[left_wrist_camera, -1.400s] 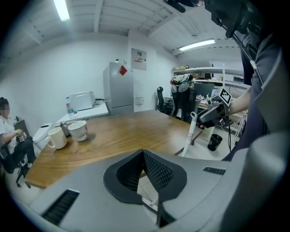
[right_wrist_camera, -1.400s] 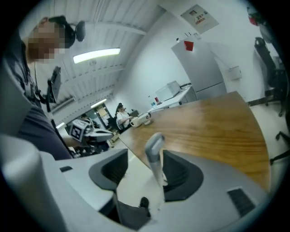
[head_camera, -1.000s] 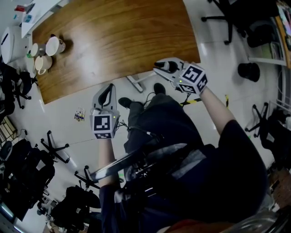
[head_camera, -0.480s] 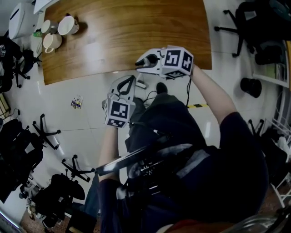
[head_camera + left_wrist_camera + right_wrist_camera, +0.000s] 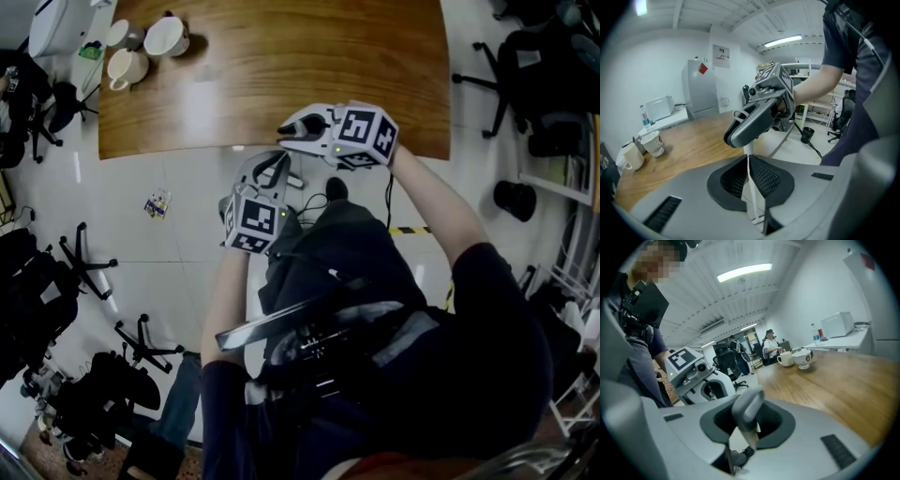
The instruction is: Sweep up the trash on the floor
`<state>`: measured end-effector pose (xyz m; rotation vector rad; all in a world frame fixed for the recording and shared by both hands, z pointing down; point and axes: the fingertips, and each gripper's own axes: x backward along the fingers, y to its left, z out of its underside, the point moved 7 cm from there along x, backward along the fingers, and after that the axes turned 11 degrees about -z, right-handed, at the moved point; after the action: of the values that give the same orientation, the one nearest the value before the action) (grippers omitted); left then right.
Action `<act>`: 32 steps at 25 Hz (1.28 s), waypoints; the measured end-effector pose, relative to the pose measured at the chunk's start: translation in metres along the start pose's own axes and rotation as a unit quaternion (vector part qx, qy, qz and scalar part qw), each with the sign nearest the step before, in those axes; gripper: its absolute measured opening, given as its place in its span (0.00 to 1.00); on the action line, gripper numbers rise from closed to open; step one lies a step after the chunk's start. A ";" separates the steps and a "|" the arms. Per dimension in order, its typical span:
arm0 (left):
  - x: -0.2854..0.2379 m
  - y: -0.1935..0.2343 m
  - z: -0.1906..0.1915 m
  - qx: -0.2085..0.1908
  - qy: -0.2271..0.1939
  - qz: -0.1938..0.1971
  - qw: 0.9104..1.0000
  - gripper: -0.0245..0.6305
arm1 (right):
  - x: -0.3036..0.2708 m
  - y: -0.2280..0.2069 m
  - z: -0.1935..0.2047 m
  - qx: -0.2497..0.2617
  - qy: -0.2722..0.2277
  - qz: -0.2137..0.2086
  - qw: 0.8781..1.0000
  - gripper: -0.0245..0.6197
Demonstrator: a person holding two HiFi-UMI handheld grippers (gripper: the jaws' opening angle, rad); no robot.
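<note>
glossy wood table [image 5: 281,75], shiny white tiled floor [image 5: 178,267], glazed cups [image 5: 127,67]

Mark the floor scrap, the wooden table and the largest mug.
floor scrap [image 5: 157,204], head view, its middle.
wooden table [image 5: 300,66], head view, bare top.
largest mug [image 5: 169,37], head view, its white bowl.

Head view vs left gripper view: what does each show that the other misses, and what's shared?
Head view only: the trash lying on the floor, and the person's shoe. Left gripper view only: the tall grey cabinet, the wall notice and the ceiling light. Both: the wooden table, the mugs at its corner, and the right gripper, whose jaws have just been opening with nothing gripped between them.
</note>
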<state>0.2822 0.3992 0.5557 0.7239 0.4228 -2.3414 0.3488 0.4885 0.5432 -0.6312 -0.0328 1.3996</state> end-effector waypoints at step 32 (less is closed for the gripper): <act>0.004 0.017 -0.026 0.009 -0.066 -0.005 0.998 0.22 | 0.091 0.009 -0.017 -0.147 -0.253 0.097 0.951 0.26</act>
<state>0.3014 0.3966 0.5303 0.5716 0.3478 -2.3892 0.3650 0.5660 0.4935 -0.5112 -0.6130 1.7363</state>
